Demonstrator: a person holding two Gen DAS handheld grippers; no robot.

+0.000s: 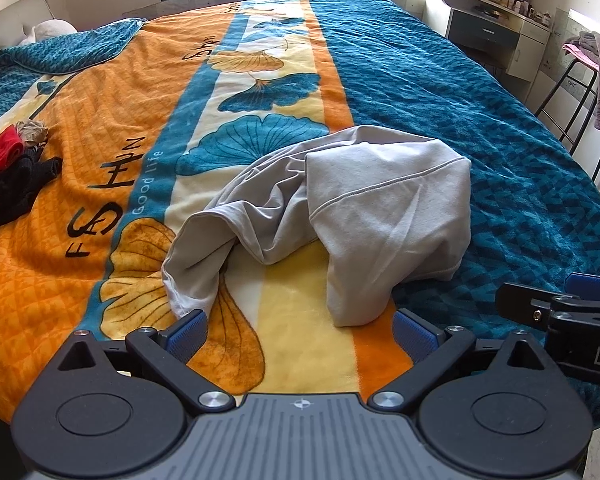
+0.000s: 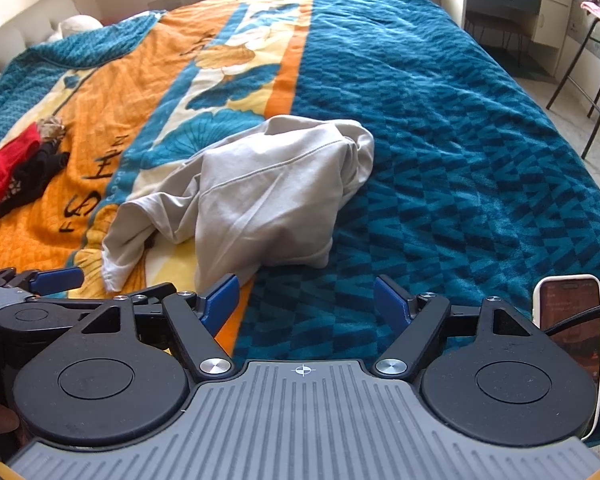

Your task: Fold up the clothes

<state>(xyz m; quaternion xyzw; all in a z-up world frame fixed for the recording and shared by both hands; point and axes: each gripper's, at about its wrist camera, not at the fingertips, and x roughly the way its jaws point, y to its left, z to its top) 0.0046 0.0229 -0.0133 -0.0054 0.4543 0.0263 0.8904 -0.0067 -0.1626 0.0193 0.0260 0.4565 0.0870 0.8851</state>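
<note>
A crumpled light grey garment [image 1: 340, 208] [image 2: 252, 196] lies in a heap in the middle of the bed, on the border between the orange and teal parts of the blanket. My left gripper [image 1: 300, 332] is open just short of the garment's near edge, with nothing between its blue pads. My right gripper [image 2: 306, 300] is also open and empty, its left pad close to the garment's near lobe. The right gripper's finger [image 1: 556, 308] shows at the right edge of the left wrist view.
A pile of red and black clothes [image 1: 8, 172] [image 2: 16, 168] sits at the bed's left side. A phone [image 2: 572, 320] lies on the blanket near my right gripper. A desk [image 1: 496, 32] and a stool [image 1: 580, 80] with draped cloth stand beyond the bed's right edge.
</note>
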